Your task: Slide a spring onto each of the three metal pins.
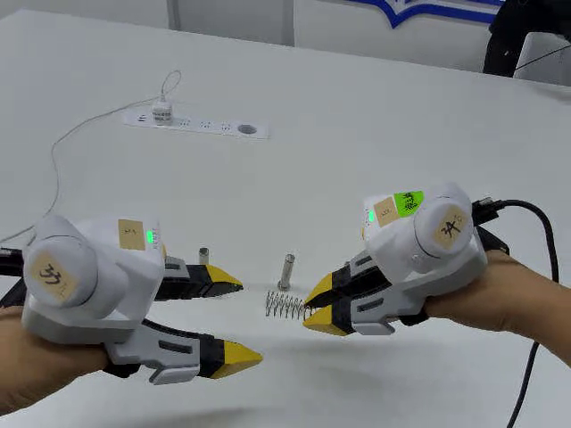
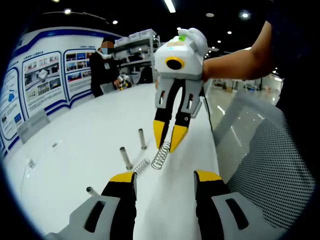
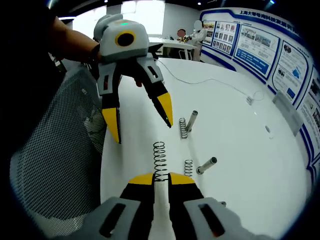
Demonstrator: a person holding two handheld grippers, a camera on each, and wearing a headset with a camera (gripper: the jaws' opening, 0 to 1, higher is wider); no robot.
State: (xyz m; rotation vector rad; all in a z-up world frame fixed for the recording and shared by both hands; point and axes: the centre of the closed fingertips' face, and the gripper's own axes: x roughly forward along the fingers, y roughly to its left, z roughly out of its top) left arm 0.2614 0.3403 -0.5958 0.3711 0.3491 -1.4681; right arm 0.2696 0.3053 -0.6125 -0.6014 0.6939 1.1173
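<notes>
— What's the right gripper (image 1: 309, 314) up to?

— Its jaws are nearly closed and pinch one end of a spring (image 1: 285, 306). In the head view the rest of the coil sticks out past the tips toward nine o'clock, over the white table (image 1: 375, 134).

— And the left gripper (image 1: 236, 316)?

— Jaws spread wide, nothing between them. It sits at eight o'clock in the head view, tips pointing toward the right one's.

— Where are the pins?

— A tall pin (image 1: 286, 270) stands upright at twelve o'clock of the held coil, close but apart from it. A second pin (image 1: 203, 256) peeks out just behind the left gripper's upper jaw. A third pin (image 2: 91, 191) shows at eight o'clock in the left gripper view, near that gripper's own jaw.

— Any other springs?

— Two, in the right gripper view: a far spring (image 3: 183, 127) at one o'clock of the held coil and a near spring (image 3: 188, 167) at three o'clock. Each is just beside a pin; I can't tell whether they touch.

— Farther out?

— A power strip (image 1: 196, 125) at eleven o'clock across the table, and a mesh chair (image 2: 265, 165) at three o'clock in the left gripper view.
</notes>
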